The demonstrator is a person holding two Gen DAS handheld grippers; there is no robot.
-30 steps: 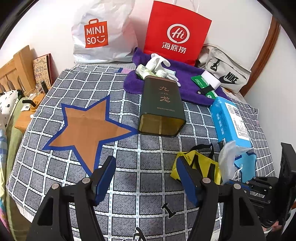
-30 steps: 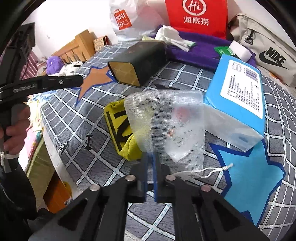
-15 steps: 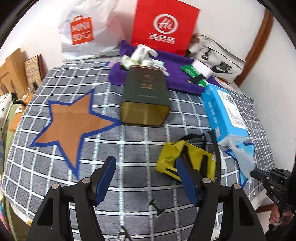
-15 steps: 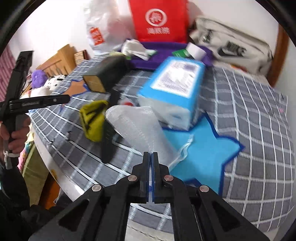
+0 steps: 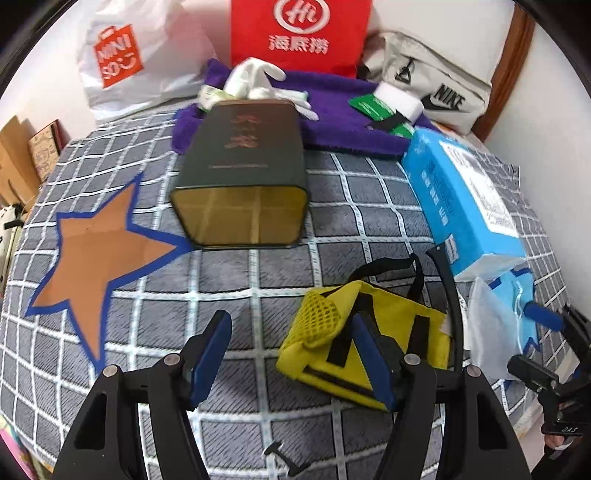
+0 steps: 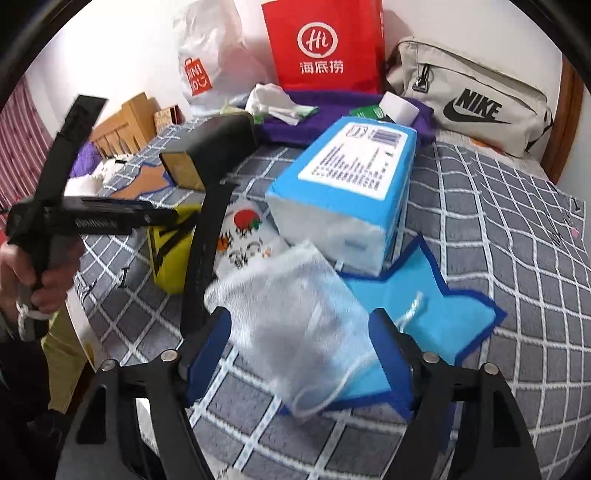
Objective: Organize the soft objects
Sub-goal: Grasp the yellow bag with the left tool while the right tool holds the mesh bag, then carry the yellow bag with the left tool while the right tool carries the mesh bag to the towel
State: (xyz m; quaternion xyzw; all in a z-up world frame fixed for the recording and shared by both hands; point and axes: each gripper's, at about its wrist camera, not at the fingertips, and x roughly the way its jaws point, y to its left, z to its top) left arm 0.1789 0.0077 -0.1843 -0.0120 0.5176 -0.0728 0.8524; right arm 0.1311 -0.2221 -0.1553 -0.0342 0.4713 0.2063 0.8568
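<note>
We work w/ two soft items here. The mesh pouch (image 6: pixel 295 314) lies between the fingers of the right gripper (image 6: pixel 301 347), partly on the blue star patch (image 6: pixel 436 314) and partly on the checked cover (image 6: pixel 498 229), just in front of the blue tissue pack (image 6: pixel 354 184). The right jaws are opening; the pouch sits between them but the pads no longer press it. We judge it very light, limp and semi-transparent, w/ a thin white drawstring (image 6: pixel 410 310) trailing on the star. It will fold and sag when lifted. Best hold, in our view: the gathered mouth near the drawstring, or a pinched fold of the fabric; a flat edge may slip.

The yellow pouch (image 5: pixel 362 332) lies on the cover in the left view, under and beside the right-hand finger of the left gripper (image 5: pixel 291 358). Left jaws stand apart, nothing clamped. This item looks soft but thicker, w/ black straps (image 5: pixel 413 273) and a mesh pocket; we judge a grip across its body or on a strap as workable. Straps may snag.

Surface: a padded grey checked cover w/ an orange star patch (image 5: pixel 92 258); soft, so pads can press in. Room: a dark tin (image 5: pixel 247 170) lies on its side mid-cover; purple towel (image 5: pixel 332 122), red paper bag (image 5: pixel 299 33), white plastic bag (image 5: pixel 136 62) and a beige waist bag (image 5: pixel 432 88) sit at the far wall.
</note>
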